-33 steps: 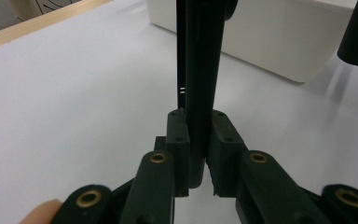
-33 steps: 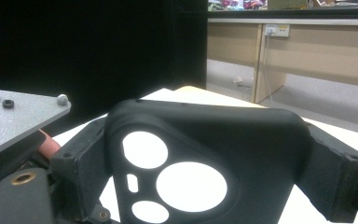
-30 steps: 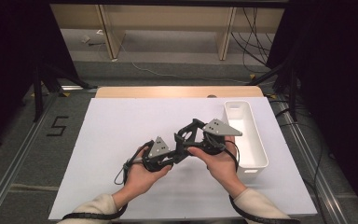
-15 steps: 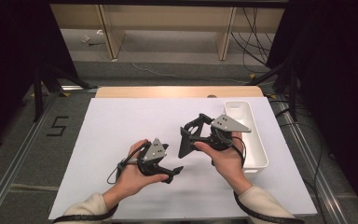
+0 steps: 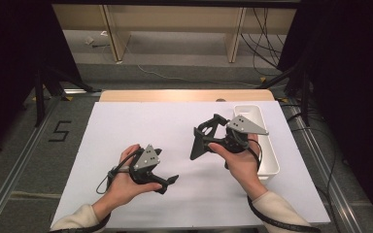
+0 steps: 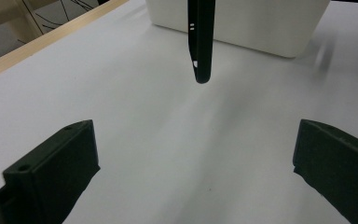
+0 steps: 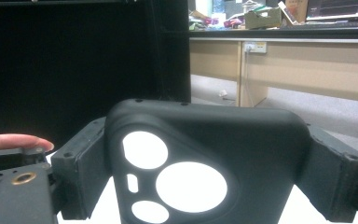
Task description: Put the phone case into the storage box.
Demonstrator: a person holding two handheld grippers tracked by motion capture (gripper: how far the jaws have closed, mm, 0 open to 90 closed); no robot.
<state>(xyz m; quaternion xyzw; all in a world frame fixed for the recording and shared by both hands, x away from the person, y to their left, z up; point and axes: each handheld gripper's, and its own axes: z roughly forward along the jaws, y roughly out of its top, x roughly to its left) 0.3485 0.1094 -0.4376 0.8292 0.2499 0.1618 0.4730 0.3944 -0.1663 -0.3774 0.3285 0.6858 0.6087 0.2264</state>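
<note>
Left gripper (image 5: 171, 180) jaws just sprung wide, nothing between. Right gripper (image 5: 200, 140) clamps black phone case (image 7: 205, 163), held above table (image 5: 126, 126) centre-right, near white bin (image 5: 267, 155) at right edge. Handover looks done. Next probably: carry case over bin, lower, release.

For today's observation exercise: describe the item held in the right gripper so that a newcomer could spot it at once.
Start at the white table, then find the white bin at its right edge. Just left of it, the right gripper holds a black phone case off the table. Its round and oval camera cutouts mark it out from the black jaws clamping its sides.
</note>
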